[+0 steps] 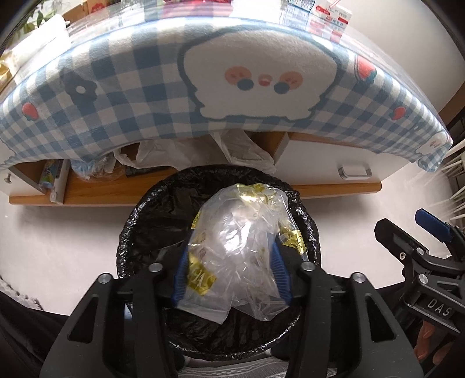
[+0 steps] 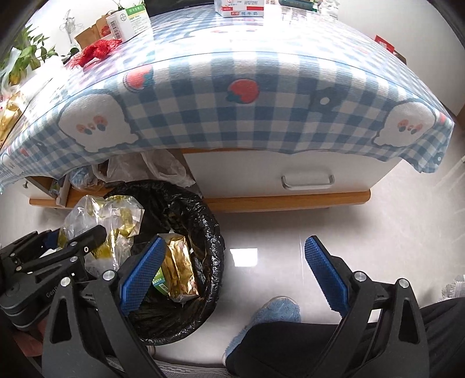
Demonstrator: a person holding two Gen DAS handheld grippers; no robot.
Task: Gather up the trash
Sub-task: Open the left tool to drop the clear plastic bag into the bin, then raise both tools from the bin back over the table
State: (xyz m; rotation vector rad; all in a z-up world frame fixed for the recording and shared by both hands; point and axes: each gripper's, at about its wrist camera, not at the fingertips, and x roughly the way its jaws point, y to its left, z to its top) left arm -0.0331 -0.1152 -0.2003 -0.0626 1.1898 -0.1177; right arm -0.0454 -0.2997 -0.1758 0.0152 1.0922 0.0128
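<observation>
A clear plastic bag (image 1: 241, 256) with yellow-gold wrappers inside sits between the blue pads of my left gripper (image 1: 229, 270), which press on its sides. It hangs right over a round bin lined with a black bag (image 1: 130, 232). The right wrist view shows the same bag (image 2: 104, 215) in the left gripper (image 2: 72, 232) above the bin's left rim. A gold foil packet (image 2: 177, 261) lies inside the bin (image 2: 215, 232). My right gripper (image 2: 232, 261) stands wide open and empty, its left pad over the bin and its right pad over the floor. It also shows at the right edge (image 1: 409, 226).
A low table under a blue checked cloth (image 2: 232, 130) stands behind the bin, with a white drawer and handle (image 2: 308, 181). An open compartment with plastic bags (image 1: 238, 145) is just behind the bin. Boxes (image 2: 128, 21) and red netting (image 2: 96, 51) lie on top. A person's blue slipper (image 2: 276, 311) is on the pale floor.
</observation>
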